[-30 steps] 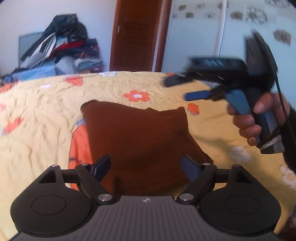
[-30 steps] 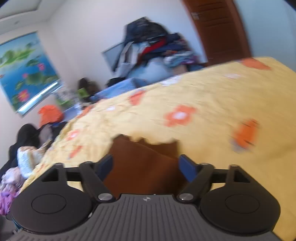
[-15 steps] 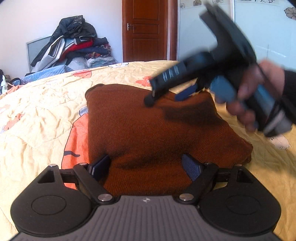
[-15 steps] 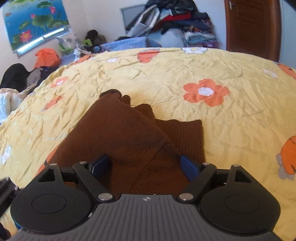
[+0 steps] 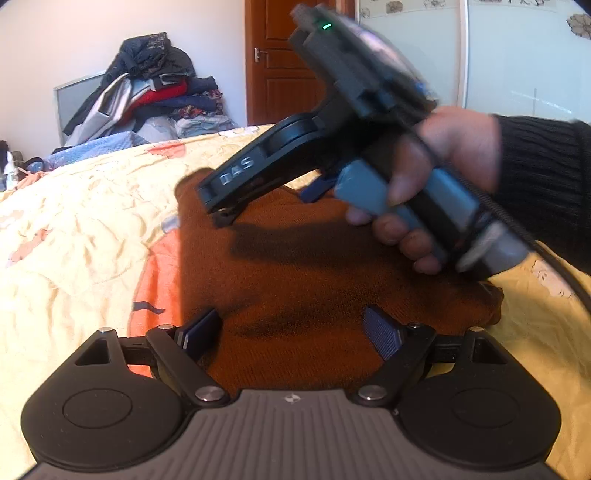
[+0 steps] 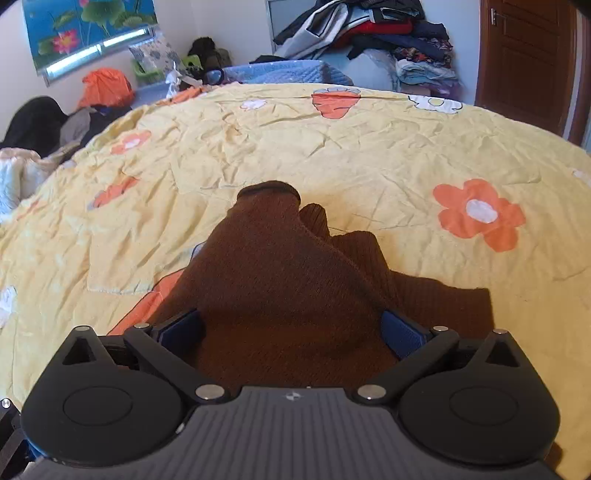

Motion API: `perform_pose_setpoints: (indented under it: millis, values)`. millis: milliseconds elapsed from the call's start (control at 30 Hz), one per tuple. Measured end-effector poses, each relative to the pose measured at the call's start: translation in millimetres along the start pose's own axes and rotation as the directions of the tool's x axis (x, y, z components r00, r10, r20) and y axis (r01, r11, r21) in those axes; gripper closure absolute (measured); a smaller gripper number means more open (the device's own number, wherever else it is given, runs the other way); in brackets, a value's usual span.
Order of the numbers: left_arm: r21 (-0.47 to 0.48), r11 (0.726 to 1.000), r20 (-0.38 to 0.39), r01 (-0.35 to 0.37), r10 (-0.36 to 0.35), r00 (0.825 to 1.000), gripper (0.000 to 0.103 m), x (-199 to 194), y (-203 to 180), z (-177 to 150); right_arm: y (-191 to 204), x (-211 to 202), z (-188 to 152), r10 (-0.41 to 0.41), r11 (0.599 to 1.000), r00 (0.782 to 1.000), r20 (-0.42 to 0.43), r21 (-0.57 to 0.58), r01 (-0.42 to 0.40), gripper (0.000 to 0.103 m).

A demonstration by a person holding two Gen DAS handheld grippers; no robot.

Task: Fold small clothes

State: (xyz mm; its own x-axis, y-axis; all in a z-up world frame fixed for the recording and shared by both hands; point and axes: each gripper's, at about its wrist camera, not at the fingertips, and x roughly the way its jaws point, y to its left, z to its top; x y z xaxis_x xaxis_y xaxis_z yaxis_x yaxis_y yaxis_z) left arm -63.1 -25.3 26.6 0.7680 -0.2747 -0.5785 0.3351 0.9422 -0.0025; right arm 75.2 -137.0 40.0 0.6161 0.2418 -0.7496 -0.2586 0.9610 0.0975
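A brown knitted garment (image 5: 306, 280) lies folded on the yellow flowered bedspread (image 5: 74, 236). My left gripper (image 5: 291, 332) is open, its blue pads low over the garment's near edge. My right gripper (image 6: 291, 332) is open too, its pads astride the garment (image 6: 288, 280), whose ribbed cuff points away. In the left wrist view the right gripper's body (image 5: 332, 122), held in a hand, hovers over the garment's far part.
A heap of clothes (image 5: 147, 96) stands past the bed's far edge, next to a brown door (image 5: 284, 62). More clothes and bags (image 6: 55, 122) lie beside the bed's left side under a lotus picture (image 6: 85, 26). The bedspread (image 6: 369, 147) stretches wide around the garment.
My right gripper has swung in from the right and come down over the garment's far side. My left gripper has moved closer to the garment's near edge. Both stay open.
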Motion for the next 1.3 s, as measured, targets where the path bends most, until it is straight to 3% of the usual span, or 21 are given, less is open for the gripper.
perform_pose_setpoints:
  millis: [67, 167, 300, 433, 500, 533, 600, 733, 800, 900, 1300]
  values:
    - [-0.022, 0.999, 0.025, -0.026, 0.027, 0.999, 0.016, -17.1, 4.4, -3.3, 3.3, -20.7, -1.8, -0.023, 1.0, 1.0, 0.013, 0.021, 0.022, 0.005]
    - [-0.037, 0.997, 0.051, -0.07, 0.072, 0.996, 0.016, -44.6, 14.0, -20.8, -4.7, -78.9, -29.4, -0.004, 0.998, 0.992, 0.127, 0.067, -0.004, 0.0]
    - [-0.095, 0.992, -0.033, -0.087, 0.084, 0.996, 0.016, -63.4, 22.8, -43.8, -18.6, -145.6, -96.6, -0.053, 0.991, 0.98, 0.191, 0.129, 0.029, 0.0]
    - [-0.154, 0.984, -0.105, -0.09, 0.075, 0.992, 0.016, -60.9, 19.1, -50.4, -24.1, -177.0, -162.9, -0.138, 0.973, 0.98, 0.144, 0.207, 0.106, 0.0]
    - [-0.168, 0.98, -0.113, -0.105, 0.086, 0.99, 0.011, -55.2, 12.6, -48.3, -17.3, -175.4, -182.4, -0.145, 0.969, 0.985, 0.098, 0.217, 0.121, 0.0]
    - [-0.17, 0.979, -0.118, -0.115, 0.096, 0.988, 0.003, -50.1, 9.9, -47.6, -13.0, -171.4, -188.0, -0.137, 0.968, 0.988, 0.076, 0.224, 0.117, 0.0]
    - [-0.162, 0.973, -0.127, -0.164, 0.144, 0.981, 0.0, -40.5, 3.6, -46.9, -0.5, -159.1, -191.6, -0.161, 0.959, 0.986, 0.048, 0.243, 0.145, 0.0]
    - [-0.159, 0.967, -0.126, -0.199, 0.18, 0.976, 0.0, -29.0, 1.5, -43.9, 28.9, -139.2, -186.2, -0.338, 0.917, 0.941, 0.018, 0.233, 0.325, 0.0]
    - [-0.168, 0.964, -0.127, -0.208, 0.188, 0.974, 0.0, -27.9, 0.7, -42.8, 37.8, -130.9, -187.5, -0.404, 0.894, 0.914, 0.042, 0.231, 0.385, 0.0]
    - [-0.167, 0.963, -0.126, -0.211, 0.192, 0.973, 0.0, -28.9, 0.4, -42.9, 38.3, -128.0, -195.7, -0.432, 0.881, 0.895, 0.107, 0.26, 0.394, 0.0]
    - [-0.169, 0.963, -0.119, -0.211, 0.193, 0.974, 0.0, -29.2, 0.1, -44.0, 35.0, -127.4, -196.2, -0.429, 0.884, 0.896, 0.112, 0.255, 0.392, 0.0]
